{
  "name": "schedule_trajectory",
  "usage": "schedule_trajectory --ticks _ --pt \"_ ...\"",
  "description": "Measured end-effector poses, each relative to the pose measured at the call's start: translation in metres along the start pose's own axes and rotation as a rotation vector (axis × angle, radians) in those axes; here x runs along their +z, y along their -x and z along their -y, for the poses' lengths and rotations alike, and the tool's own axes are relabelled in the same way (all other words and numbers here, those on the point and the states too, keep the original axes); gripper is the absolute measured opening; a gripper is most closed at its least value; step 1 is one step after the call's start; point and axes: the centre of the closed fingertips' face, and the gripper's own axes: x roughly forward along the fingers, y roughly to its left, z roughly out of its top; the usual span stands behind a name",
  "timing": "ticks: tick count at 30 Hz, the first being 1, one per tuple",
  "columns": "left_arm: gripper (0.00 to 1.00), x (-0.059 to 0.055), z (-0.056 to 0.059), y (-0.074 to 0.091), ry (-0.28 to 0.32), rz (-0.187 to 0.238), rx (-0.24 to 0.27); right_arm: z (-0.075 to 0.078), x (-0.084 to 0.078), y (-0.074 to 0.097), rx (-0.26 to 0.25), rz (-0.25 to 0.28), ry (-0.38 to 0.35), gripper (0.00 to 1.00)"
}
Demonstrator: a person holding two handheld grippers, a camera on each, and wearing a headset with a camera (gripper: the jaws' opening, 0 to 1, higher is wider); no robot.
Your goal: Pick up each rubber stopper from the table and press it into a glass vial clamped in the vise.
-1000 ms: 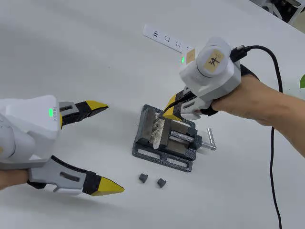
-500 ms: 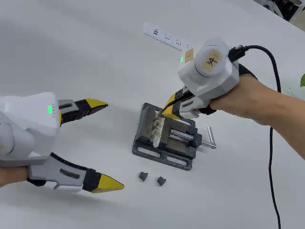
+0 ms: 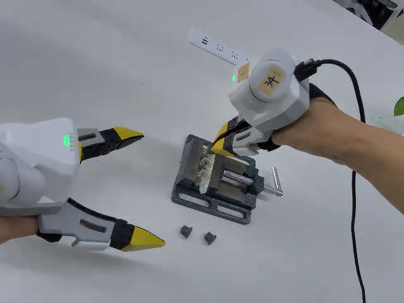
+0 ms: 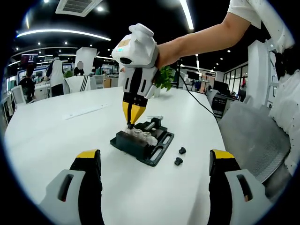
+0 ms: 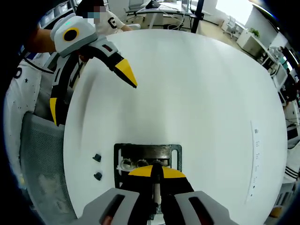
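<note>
A dark metal vise (image 3: 218, 201) (image 4: 140, 145) (image 5: 147, 152) stands mid-table with a row of glass vials (image 3: 205, 167) (image 4: 140, 135) (image 5: 133, 163) clamped in it. My right gripper (image 3: 213, 148) (image 4: 131, 123) (image 5: 156, 168) points down at the far end of that row, jaws shut, with a small dark stopper at its tips just over a vial mouth. Two loose rubber stoppers (image 3: 186, 231) (image 3: 209, 238) (image 4: 182, 150) (image 5: 96, 157) lie on the table in front of the vise. My left gripper (image 3: 145, 187) (image 4: 154, 157) (image 5: 91, 101) hovers left of the vise, wide open and holding nothing.
A white power strip (image 3: 218, 49) (image 5: 255, 154) lies at the far side of the white table. The vise's screw handle (image 3: 276, 180) sticks out to the right. A black cable (image 3: 353, 158) trails from my right gripper. Office chairs and people stand in the background.
My right gripper has shifted slightly left over the vial row, uncovering more of the vials. My left gripper has stayed open and has barely moved.
</note>
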Motion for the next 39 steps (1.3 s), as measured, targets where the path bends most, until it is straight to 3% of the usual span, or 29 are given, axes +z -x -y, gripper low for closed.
schedule_trajectory --ticks 10,15,39 --pt "0.96 0.0008 0.0003 0.0006 -0.004 0.000 -0.001 0.0007 0.0007 -0.0010 0.026 -0.026 -0.017 0.01" --pt "0.96 0.0023 -0.0003 0.0010 -0.003 0.004 0.002 0.0005 0.0009 -0.0016 0.028 -0.051 0.012 0.01" --pt "0.95 0.0063 -0.0026 0.0024 0.001 0.017 0.013 -0.0026 0.0004 -0.0026 -0.005 -0.046 0.044 0.00"
